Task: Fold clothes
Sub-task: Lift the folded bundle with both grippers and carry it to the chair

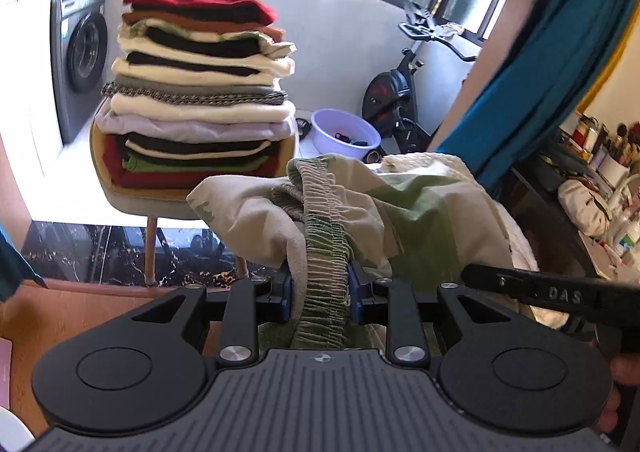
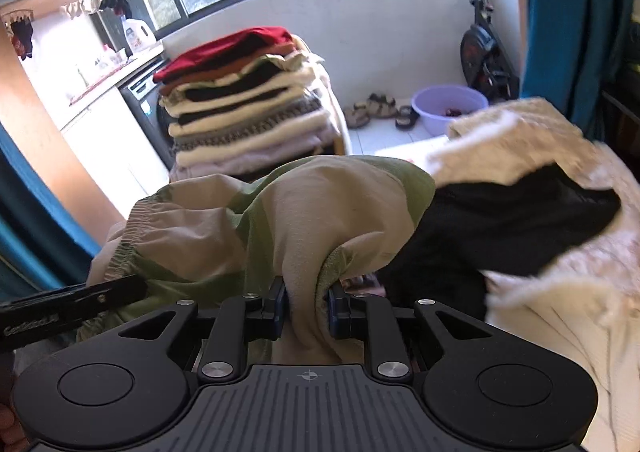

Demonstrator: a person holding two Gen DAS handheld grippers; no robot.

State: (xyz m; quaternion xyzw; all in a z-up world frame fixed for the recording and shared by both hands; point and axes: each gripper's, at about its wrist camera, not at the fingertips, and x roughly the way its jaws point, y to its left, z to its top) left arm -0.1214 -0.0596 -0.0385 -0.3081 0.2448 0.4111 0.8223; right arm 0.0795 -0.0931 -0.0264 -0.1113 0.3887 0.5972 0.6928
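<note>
Shorts (image 1: 320, 220), beige and green, bunched, raised in front of folded stack (image 1: 200, 92) on stool (image 1: 120, 188). Left gripper (image 1: 320, 292) level, fingers clamped on elastic waistband (image 1: 324, 272). Right gripper (image 2: 306, 306) level, just right of left, fingers pinching beige cloth fold. Cream fleece (image 2: 560, 252) right of shorts.

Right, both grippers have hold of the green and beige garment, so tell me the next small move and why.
Probably draw the two grippers apart and lift. The left gripper is shut on the garment's elastic waistband, and the right gripper is shut on a bunched fold of the same cloth. The garment sits crumpled on the unfolded pile, so it needs spreading before any fold.
</note>
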